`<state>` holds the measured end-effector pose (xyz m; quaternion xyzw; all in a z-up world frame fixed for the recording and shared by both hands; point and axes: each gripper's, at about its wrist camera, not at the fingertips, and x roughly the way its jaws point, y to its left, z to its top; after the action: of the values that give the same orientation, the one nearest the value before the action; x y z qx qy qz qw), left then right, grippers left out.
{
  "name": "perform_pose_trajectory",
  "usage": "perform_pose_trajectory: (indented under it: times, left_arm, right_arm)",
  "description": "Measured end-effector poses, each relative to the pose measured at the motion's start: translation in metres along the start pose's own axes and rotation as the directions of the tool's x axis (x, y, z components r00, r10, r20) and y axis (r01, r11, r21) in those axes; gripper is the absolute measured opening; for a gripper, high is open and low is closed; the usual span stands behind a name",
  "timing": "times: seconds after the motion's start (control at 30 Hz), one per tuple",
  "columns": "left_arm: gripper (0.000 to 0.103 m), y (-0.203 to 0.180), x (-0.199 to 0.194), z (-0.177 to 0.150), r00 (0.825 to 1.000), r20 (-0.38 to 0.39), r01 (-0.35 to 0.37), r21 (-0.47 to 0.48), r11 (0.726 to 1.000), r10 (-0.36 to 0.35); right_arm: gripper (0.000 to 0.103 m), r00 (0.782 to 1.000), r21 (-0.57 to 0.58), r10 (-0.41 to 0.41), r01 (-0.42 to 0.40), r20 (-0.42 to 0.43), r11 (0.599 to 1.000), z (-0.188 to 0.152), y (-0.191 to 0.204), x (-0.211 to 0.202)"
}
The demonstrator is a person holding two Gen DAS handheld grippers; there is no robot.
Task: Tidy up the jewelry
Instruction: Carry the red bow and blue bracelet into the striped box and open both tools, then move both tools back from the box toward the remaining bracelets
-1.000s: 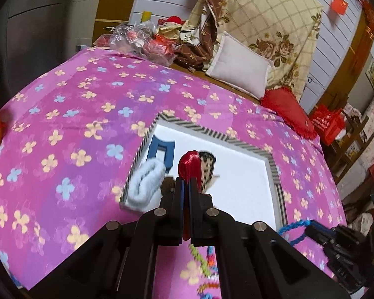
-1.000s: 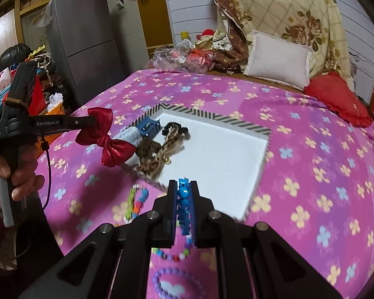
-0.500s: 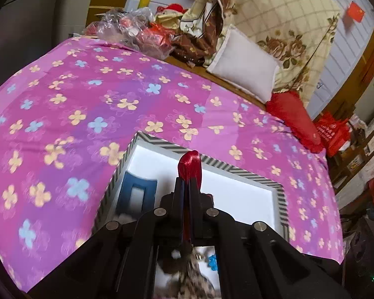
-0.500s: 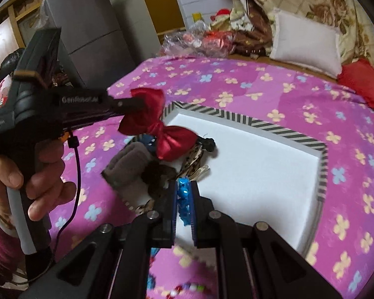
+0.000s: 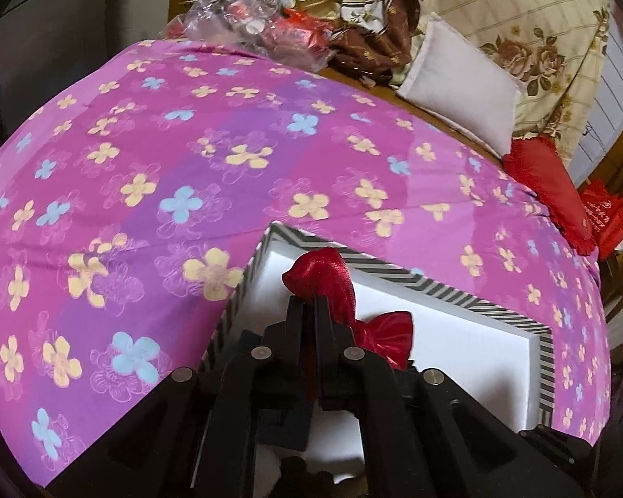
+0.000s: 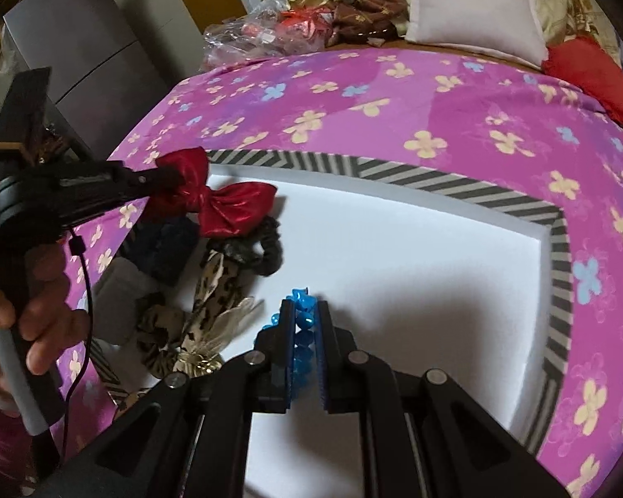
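My left gripper (image 5: 309, 301) is shut on a shiny red bow (image 5: 332, 278), held over the far left corner of the white tray (image 5: 477, 303) with its striped rim. From the right wrist view the same left gripper (image 6: 174, 176) holds the red bow (image 6: 232, 207) above a black scrunchie (image 6: 266, 249) and a leopard-print hair tie (image 6: 212, 286) lying in the tray (image 6: 436, 178). My right gripper (image 6: 304, 303) is shut on a blue beaded bracelet (image 6: 301, 319), low over the tray's white floor near its front.
The tray lies on a pink flowered bedspread (image 5: 145, 166). A white pillow (image 5: 457, 83), a red cushion (image 5: 548, 182) and plastic bags (image 5: 249, 29) sit at the far edge. A person's hand (image 6: 25, 303) grips the left tool's handle. A grey fridge (image 6: 87, 41) stands at the left.
Both grippers have moved forward and down over the tray. The red bow now hangs above the tray's left corner, and the blue bracelet has come in over the tray's floor.
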<state>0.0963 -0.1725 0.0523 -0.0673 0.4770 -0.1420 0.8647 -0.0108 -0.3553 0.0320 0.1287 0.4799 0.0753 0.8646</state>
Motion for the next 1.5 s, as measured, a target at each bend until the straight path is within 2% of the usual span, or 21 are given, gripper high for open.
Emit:
perform_pose_trajectory:
  times: [0.1, 0.17, 0.23, 0.37, 0.5, 0.67, 0.8, 0.87, 1.03, 1.17, 1.4, 1.5]
  left_arm:
    - [0.013, 0.0, 0.001, -0.001, 1.0, -0.01, -0.01, 0.003, 1.0, 0.01]
    - [0.029, 0.001, 0.0, -0.001, 1.0, -0.012, -0.016, 0.012, 1.0, 0.016]
    - [0.04, 0.001, -0.003, -0.001, 1.0, -0.012, -0.001, 0.021, 1.0, 0.002]
    - [0.047, 0.004, -0.016, -0.004, 1.0, -0.013, 0.013, 0.015, 1.0, -0.013]
    - [0.047, 0.003, -0.033, -0.012, 1.0, 0.002, 0.002, 0.043, 0.999, -0.002]
    - [0.047, 0.001, -0.06, -0.03, 0.999, 0.035, -0.023, 0.086, 0.996, 0.02]
    - [0.047, -0.002, -0.079, -0.047, 0.998, 0.046, -0.039, 0.115, 0.993, 0.034]
    - [0.047, -0.003, -0.088, -0.057, 0.998, 0.049, -0.034, 0.125, 0.992, 0.028]
    - [0.047, -0.008, -0.106, -0.081, 0.996, 0.066, -0.062, 0.159, 0.985, 0.052]
    - [0.047, -0.009, -0.116, -0.098, 0.997, 0.055, -0.061, 0.157, 0.986, 0.053]
    - [0.047, -0.014, -0.129, -0.133, 0.995, 0.058, -0.088, 0.182, 0.979, 0.079]
    - [0.047, -0.016, -0.133, -0.147, 0.994, 0.061, -0.098, 0.187, 0.977, 0.088]
  right_arm:
    - [0.013, 0.999, 0.009, -0.037, 0.037, 0.014, 0.999, 0.001, -0.002, -0.001]
    - [0.019, 0.999, 0.025, -0.033, 0.033, 0.017, 0.999, 0.002, -0.005, -0.004]
    - [0.024, 0.999, 0.032, -0.03, 0.03, 0.022, 0.999, 0.0, -0.007, -0.012]
    - [0.028, 0.999, 0.03, -0.034, 0.033, 0.031, 0.999, -0.006, -0.006, -0.029]
    - [0.037, 0.999, 0.033, -0.022, 0.02, 0.044, 0.999, -0.016, -0.002, -0.05]
    - [0.041, 0.998, 0.032, -0.001, -0.002, 0.066, 0.999, -0.031, 0.007, -0.077]
    - [0.051, 0.995, 0.05, 0.009, -0.014, 0.103, 0.999, -0.047, 0.017, -0.099]
    - [0.051, 0.995, 0.039, 0.021, -0.026, 0.102, 0.999, -0.057, 0.023, -0.107]
    - [0.051, 0.994, 0.03, -0.005, 0.002, 0.106, 1.0, -0.08, 0.035, -0.123]
    - [0.057, 0.993, 0.055, 0.0, -0.007, 0.121, 0.998, -0.096, 0.037, -0.132]
    - [0.061, 0.991, 0.083, -0.006, -0.005, 0.135, 0.997, -0.126, 0.041, -0.144]
    - [0.062, 0.99, 0.079, -0.034, 0.023, 0.138, 0.997, -0.136, 0.044, -0.149]
